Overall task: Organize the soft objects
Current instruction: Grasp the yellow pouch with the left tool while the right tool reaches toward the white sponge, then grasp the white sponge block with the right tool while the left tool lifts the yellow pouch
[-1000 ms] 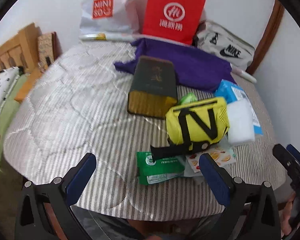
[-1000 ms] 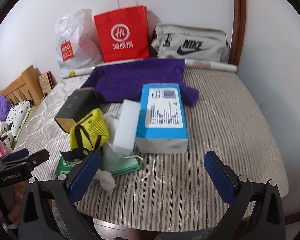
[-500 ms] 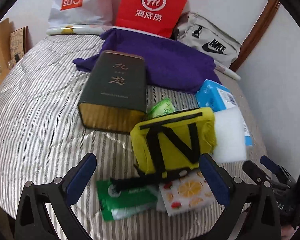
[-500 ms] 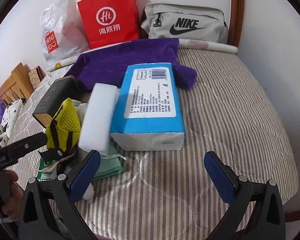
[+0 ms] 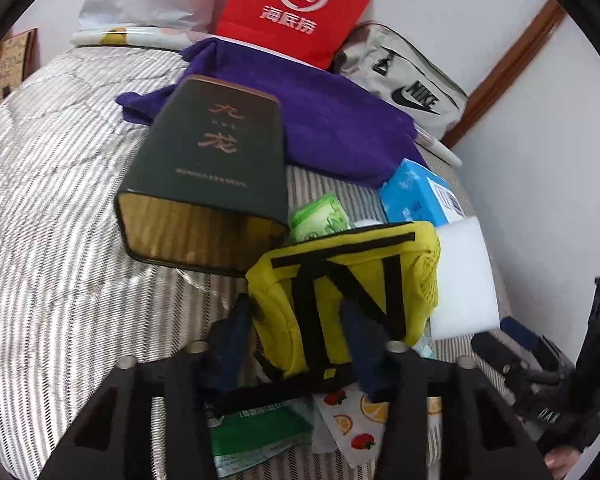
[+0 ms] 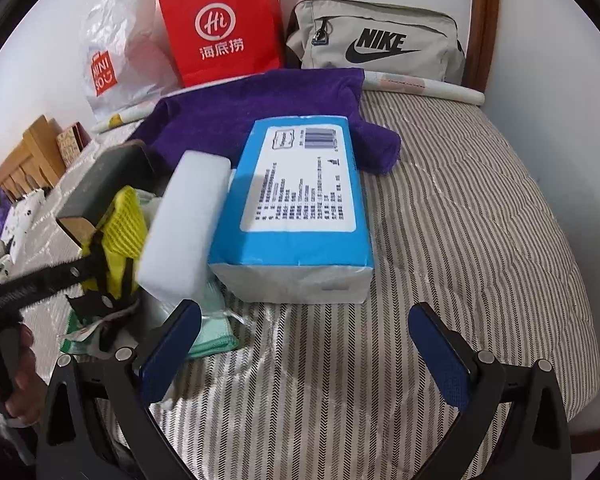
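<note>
The left hand-held gripper points steeply down over the near end of the yellow pouch; its jaws are closing with the pouch between them. The right hand-held gripper is to the right of the pouch, also tilted down, its jaws wide apart with nothing between.

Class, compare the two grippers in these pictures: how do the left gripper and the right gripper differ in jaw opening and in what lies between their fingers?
The left gripper has its blue-padded jaws closing, drawn close together; the right gripper stands wide open. The left has the yellow fabric pouch with black straps between its fingers; the right has only bare striped bedding between its own. The left appears blurred; the right is sharp. Both share black frames and blue pads.
</note>
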### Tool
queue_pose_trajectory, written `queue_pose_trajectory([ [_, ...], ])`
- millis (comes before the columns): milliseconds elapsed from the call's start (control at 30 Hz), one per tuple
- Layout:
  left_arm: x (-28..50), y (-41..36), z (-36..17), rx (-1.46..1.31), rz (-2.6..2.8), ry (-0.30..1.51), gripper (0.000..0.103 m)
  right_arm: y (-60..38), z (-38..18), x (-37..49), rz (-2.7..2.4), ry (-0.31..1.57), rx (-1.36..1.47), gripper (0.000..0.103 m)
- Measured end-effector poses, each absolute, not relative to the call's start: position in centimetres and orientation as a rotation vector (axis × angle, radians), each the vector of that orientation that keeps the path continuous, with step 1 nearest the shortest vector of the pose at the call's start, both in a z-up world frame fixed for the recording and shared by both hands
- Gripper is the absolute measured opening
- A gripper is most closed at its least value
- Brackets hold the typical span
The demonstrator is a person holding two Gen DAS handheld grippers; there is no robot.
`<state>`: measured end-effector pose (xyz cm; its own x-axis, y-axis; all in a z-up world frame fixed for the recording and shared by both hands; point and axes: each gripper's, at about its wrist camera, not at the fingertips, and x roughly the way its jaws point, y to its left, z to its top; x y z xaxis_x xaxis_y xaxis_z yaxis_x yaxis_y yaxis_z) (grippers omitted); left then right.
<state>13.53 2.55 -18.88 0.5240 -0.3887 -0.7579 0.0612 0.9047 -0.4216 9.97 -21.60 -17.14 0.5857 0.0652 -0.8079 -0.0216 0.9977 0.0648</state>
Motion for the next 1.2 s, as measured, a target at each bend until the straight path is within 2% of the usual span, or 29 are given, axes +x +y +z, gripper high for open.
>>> queue_pose_trajectory([
  [67, 13.5, 2.8, -19.0, -0.381, -0.275, 0.986, 0.028, -21.6, -16.7, 9.9, 0.052, 0.93, 0.051, 0.102],
  [200, 13.2, 3.7, -19.0, -0.426, -0.289, 0.975, 0.025, -21.2, -15.6, 9.7, 0.072, 0.896, 0.057, 0.102],
  [267, 13.2, 4.2, -19.0, -0.442, -0.293, 0.971, 0.018, -21.0, -15.2, 9.7, 0.096, 0.893, 0.062, 0.102],
  [567, 13.1, 4.6, -18.8, -0.436, -0.303, 0.935, 0.017, -18.8, -15.3, 10.8, 0.154, 0.903, 0.096, 0.1],
  [633, 13.2, 4.7, -18.7, -0.45, -0.311, 0.934, 0.017, -18.1, -15.6, 11.1, 0.155, 0.911, 0.087, 0.09],
  [667, 13.2, 4.8, -18.6, -0.461, -0.317, 0.932, 0.017, -17.8, -15.7, 11.2, 0.163, 0.912, 0.086, 0.08],
  [733, 13.2, 5.0, -18.5, -0.462, -0.323, 0.929, 0.017, -17.4, -15.8, 11.1, 0.167, 0.898, 0.075, 0.074],
  [867, 13.1, 5.0, -18.3, -0.456, -0.326, 0.925, 0.017, -17.1, -15.5, 10.8, 0.225, 0.856, 0.05, 0.03],
  [1200, 12.8, 5.5, -15.3, -0.459, -0.324, 0.863, 0.017, -17.9, -12.4, 9.2, 0.266, 0.768, 0.09, 0.031],
])
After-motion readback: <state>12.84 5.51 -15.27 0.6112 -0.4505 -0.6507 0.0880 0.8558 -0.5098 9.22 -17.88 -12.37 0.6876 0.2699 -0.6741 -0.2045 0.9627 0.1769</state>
